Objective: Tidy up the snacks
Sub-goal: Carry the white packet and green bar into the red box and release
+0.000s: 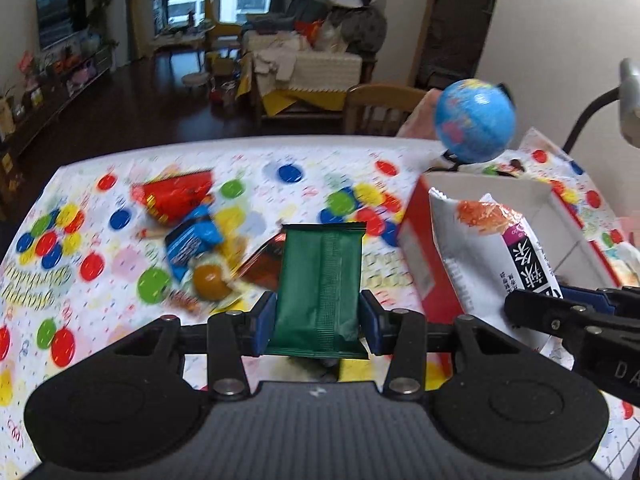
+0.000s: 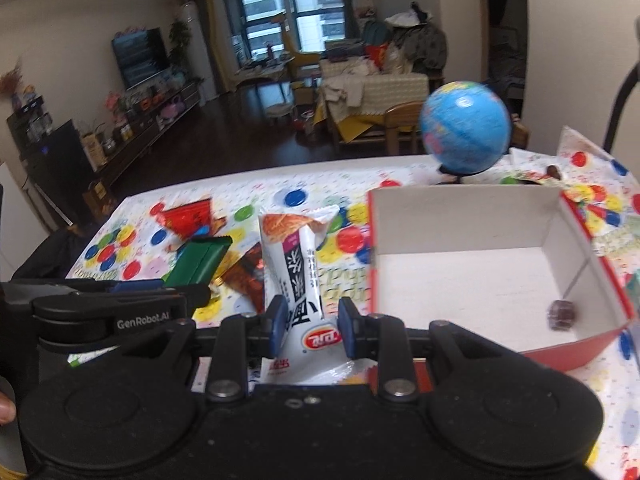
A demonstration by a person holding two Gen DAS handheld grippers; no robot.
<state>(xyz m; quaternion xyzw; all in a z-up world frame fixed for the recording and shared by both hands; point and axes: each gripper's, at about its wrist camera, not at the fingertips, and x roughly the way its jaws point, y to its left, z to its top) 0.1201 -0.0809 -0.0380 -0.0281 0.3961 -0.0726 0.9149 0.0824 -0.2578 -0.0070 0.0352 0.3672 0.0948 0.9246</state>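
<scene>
My left gripper (image 1: 319, 314) is shut on a green snack packet (image 1: 320, 280), held above the table; the packet also shows in the right wrist view (image 2: 198, 266). My right gripper (image 2: 313, 322) is shut on a white snack packet (image 2: 300, 264), just left of the red box (image 2: 472, 220); this packet shows in the left wrist view (image 1: 484, 256) at the box's near wall. The box, white inside, holds one small dark lollipop (image 2: 562, 314). Loose snacks lie on the table: a red packet (image 1: 176, 196), a blue packet (image 1: 192, 240), a brown packet (image 1: 264, 260).
A blue globe (image 2: 466, 132) stands behind the box. The table has a dotted colourful cloth (image 1: 100, 264). A lamp arm (image 1: 592, 116) rises at the far right. A wooden chair (image 1: 380, 108) stands behind the table.
</scene>
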